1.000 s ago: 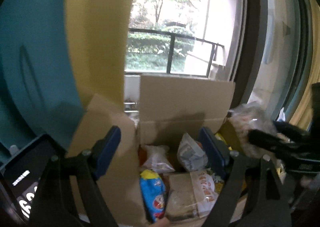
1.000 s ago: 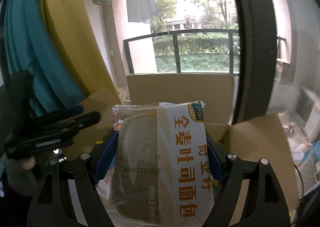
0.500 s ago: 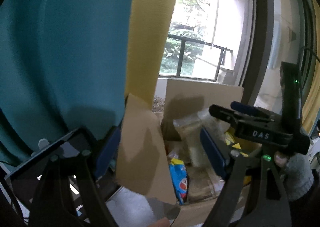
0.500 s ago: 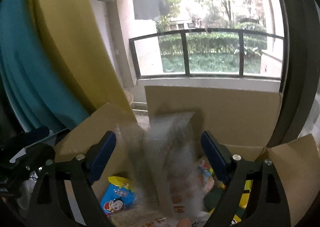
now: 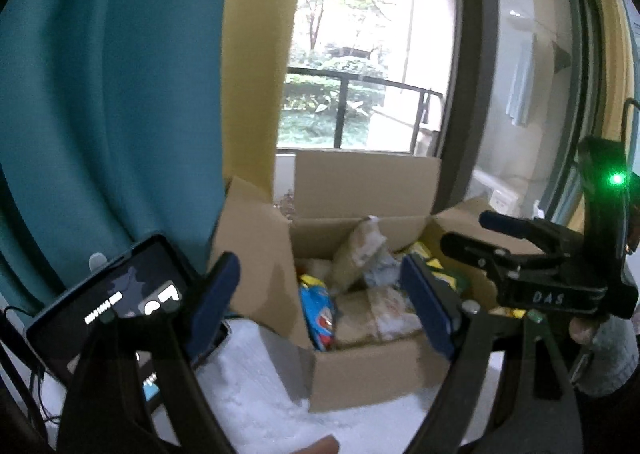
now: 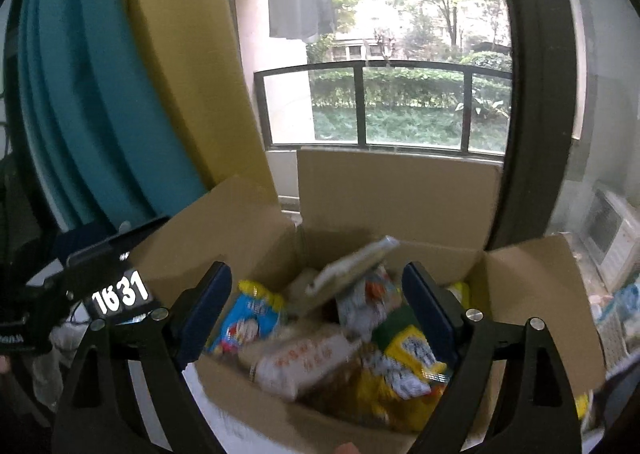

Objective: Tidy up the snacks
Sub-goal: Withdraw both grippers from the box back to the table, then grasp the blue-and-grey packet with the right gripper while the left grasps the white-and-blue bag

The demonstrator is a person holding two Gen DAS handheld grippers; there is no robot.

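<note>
Snacks sit piled in the cardboard box just ahead of my right claw, its jaws just spread wide, nothing between them. My left claw gapes empty too.

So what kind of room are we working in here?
Probably a home room beside a balcony: a glass door onto a railing and garden, teal curtain, and a cardboard box of snacks.
</note>
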